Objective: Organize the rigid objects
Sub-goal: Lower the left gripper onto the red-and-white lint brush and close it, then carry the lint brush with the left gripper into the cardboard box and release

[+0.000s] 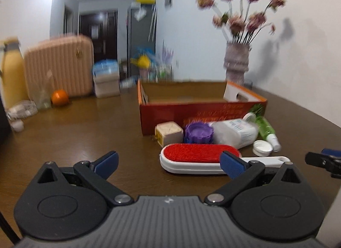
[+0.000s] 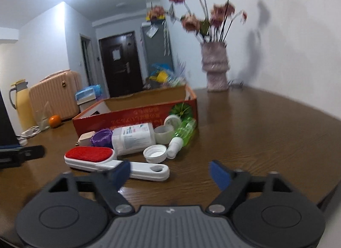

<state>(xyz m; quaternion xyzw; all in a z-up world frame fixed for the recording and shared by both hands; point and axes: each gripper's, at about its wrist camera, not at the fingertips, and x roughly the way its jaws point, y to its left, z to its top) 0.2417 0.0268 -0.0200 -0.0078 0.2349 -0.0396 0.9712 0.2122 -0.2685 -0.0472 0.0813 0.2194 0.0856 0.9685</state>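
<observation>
The left gripper (image 1: 169,163) hovers low over the brown table (image 1: 85,132), jaws spread wide and holding nothing — its right pad overlaps the lint brush (image 1: 198,159) in view, though contact cannot be judged. The right gripper (image 2: 170,172) is likewise spread and empty, its left pad crossing the brush's (image 2: 96,158) white handle in the picture. The brush lies flat, red bristle face up, long axis running across the table, handle toward the right. Behind it, against the red cardboard box (image 1: 191,115), cluster a white bottle (image 1: 234,132) on its side, a purple ridged lid (image 1: 199,131), a beige cube (image 1: 168,131), a green spray bottle (image 1: 266,129) and a white cap (image 1: 262,147). Motion blur softens the vase of flowers (image 1: 236,62) and the box's lettering; the box floor is mostly hidden.
</observation>
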